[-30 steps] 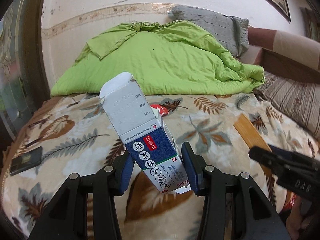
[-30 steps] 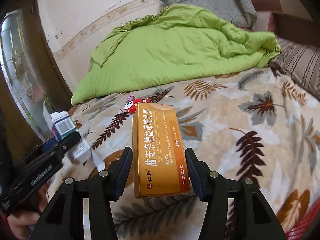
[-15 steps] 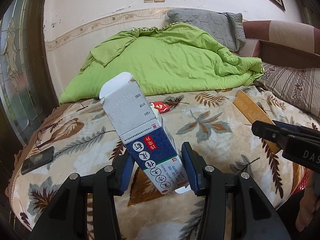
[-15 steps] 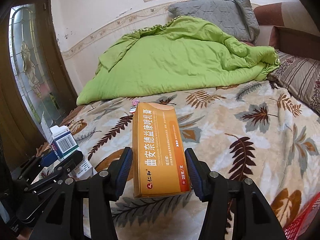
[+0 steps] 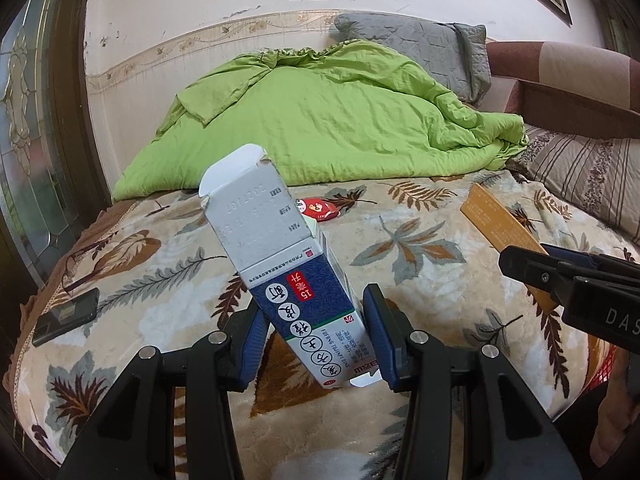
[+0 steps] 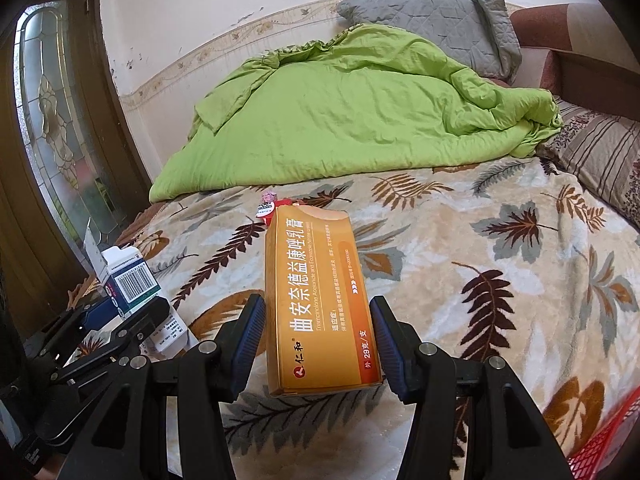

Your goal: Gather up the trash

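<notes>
My left gripper (image 5: 316, 340) is shut on a blue and white medicine box (image 5: 292, 280) with its top flap open, held tilted above the bed. My right gripper (image 6: 320, 336) is shut on an orange medicine box (image 6: 316, 300), held above the bed. Each box also shows in the other view: the orange box (image 5: 500, 232) at the right of the left wrist view, the blue and white box (image 6: 128, 276) at the left of the right wrist view. A small red wrapper (image 5: 318, 209) lies on the leaf-patterned blanket (image 5: 420, 248) near the green quilt.
A crumpled green quilt (image 5: 320, 120) and a grey pillow (image 5: 416, 48) lie at the back. A black phone (image 5: 66, 318) lies at the bed's left edge. A red basket (image 6: 604, 444) shows at the lower right. A wooden door with patterned glass (image 6: 52, 128) stands left.
Both grippers have pulled back from the bed, still holding their boxes; more of the bed's near edge and the wall shows now.
</notes>
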A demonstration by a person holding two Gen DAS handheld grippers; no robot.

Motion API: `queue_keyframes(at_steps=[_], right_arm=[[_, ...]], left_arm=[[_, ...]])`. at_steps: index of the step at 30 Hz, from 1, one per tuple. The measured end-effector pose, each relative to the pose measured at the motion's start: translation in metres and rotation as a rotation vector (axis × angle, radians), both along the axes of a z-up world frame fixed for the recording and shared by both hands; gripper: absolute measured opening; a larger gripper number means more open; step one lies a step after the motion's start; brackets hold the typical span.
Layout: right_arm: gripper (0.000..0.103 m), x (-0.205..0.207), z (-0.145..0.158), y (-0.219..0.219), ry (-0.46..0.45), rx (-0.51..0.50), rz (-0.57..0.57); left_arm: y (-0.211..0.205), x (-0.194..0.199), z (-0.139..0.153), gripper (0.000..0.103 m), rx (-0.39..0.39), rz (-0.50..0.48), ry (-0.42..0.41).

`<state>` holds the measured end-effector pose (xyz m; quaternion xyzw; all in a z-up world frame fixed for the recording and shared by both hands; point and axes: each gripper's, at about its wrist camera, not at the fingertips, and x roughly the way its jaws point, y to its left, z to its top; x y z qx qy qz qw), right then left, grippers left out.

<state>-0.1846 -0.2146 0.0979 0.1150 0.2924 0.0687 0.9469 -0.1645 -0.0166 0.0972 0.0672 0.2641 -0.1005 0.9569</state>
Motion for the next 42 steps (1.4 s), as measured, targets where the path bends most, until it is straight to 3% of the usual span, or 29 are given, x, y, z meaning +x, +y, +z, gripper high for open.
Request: queue_keyframes(at_steps=[29, 36, 42], right_arm=[[0.058, 0.002, -0.002, 0.002, 0.003, -0.002, 0.009], [0.058, -0.019, 0.011, -0.027, 0.001, 0.091, -0.031], [0.058, -0.08, 0.025, -0.089, -0.019, 0.148, -0.152]], left_arm=[[-0.005, 0.001, 0.001, 0.045, -0.009, -0.017, 0.001], [-0.03, -0.024, 0.025, 0.045, -0.07, -0.149, -0.016], [-0.072, -0.049, 0.041, 0.045, -0.134, -0.329, 0.032]])
